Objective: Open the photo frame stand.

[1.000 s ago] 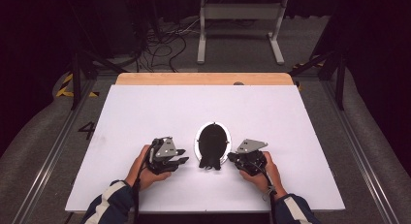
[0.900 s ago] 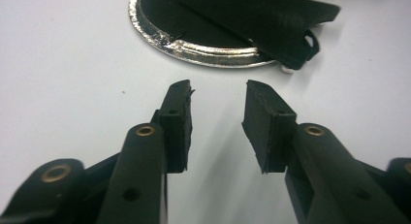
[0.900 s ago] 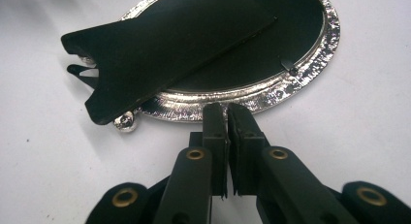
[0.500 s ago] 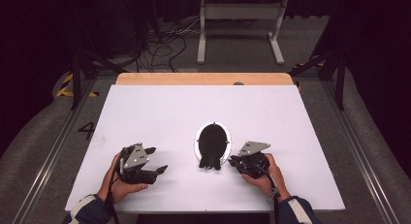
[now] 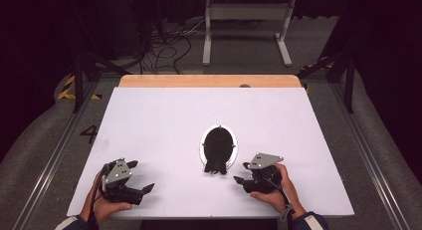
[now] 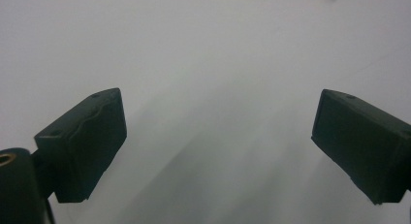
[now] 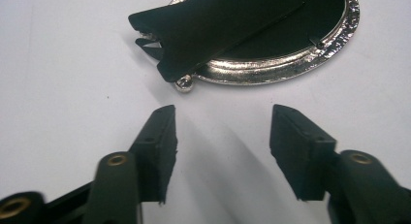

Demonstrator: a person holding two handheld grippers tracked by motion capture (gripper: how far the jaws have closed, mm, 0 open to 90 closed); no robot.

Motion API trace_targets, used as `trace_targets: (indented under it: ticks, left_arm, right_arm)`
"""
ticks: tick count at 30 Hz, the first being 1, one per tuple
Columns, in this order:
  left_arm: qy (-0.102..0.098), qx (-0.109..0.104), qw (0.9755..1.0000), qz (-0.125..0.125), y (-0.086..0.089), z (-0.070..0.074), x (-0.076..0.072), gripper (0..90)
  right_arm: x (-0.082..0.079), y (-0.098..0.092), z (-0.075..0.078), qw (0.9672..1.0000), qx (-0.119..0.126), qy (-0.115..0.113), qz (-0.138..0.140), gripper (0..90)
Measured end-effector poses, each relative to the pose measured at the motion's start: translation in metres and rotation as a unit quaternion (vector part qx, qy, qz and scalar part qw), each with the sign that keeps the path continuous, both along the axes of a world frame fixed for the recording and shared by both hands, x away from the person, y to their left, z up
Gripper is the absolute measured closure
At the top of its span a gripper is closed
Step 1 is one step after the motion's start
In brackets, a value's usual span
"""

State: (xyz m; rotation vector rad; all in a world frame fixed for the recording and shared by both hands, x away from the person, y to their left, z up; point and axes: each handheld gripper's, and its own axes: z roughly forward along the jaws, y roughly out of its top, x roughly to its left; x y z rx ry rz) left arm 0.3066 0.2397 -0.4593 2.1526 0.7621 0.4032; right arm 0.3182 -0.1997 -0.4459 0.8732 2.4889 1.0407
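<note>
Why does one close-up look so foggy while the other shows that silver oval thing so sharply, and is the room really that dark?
In the left gripper view the white table is a soft, featureless haze with faint shadows between the black pads. In the right gripper view the oval frame is crisp, its silver rim glinting. In the high view the table is brightly lit while the surroundings fall into darkness.

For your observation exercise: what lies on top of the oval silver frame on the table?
A black stand flap lies across the oval silver frame, overhanging its rim. It covers most of the dark back; what is beneath cannot be seen.
</note>
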Motion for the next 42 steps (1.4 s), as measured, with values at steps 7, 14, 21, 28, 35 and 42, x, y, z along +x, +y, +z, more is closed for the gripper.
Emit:
trace_targets:
  ticks: [7,14,21,28,35,42]
  left_arm:
    - [-0.002,0.008,1.0000,0.001,0.003,-0.001,-0.003,3.6]
    - [-0.006,0.007,0.9999,0.004,0.003,-0.001,-0.004,4.0]
    - [-0.007,0.011,0.9999,0.003,0.001,-0.001,-0.003,5.2]
    - [-0.003,0.011,0.9999,0.000,-0.001,-0.002,-0.003,6.2]
    - [-0.001,0.012,0.9999,-0.001,-0.002,-0.002,-0.003,6.7]
    - [0.001,0.017,0.9998,-0.005,-0.003,-0.003,-0.002,6.8]
  right_arm:
    - [-0.002,0.004,0.000,0.9999,-0.010,0.005,0.002,28.3]
    - [-0.004,0.009,-0.001,0.9995,-0.017,0.017,0.021,44.8]
    - [0.000,0.020,-0.003,0.9981,-0.042,0.029,0.034,62.8]
    - [0.009,0.031,-0.001,0.9979,-0.043,0.040,0.029,67.2]
    - [0.015,0.038,-0.001,0.9978,-0.043,0.046,0.021,63.6]
    - [0.016,0.040,-0.002,0.9981,-0.039,0.046,0.013,63.0]
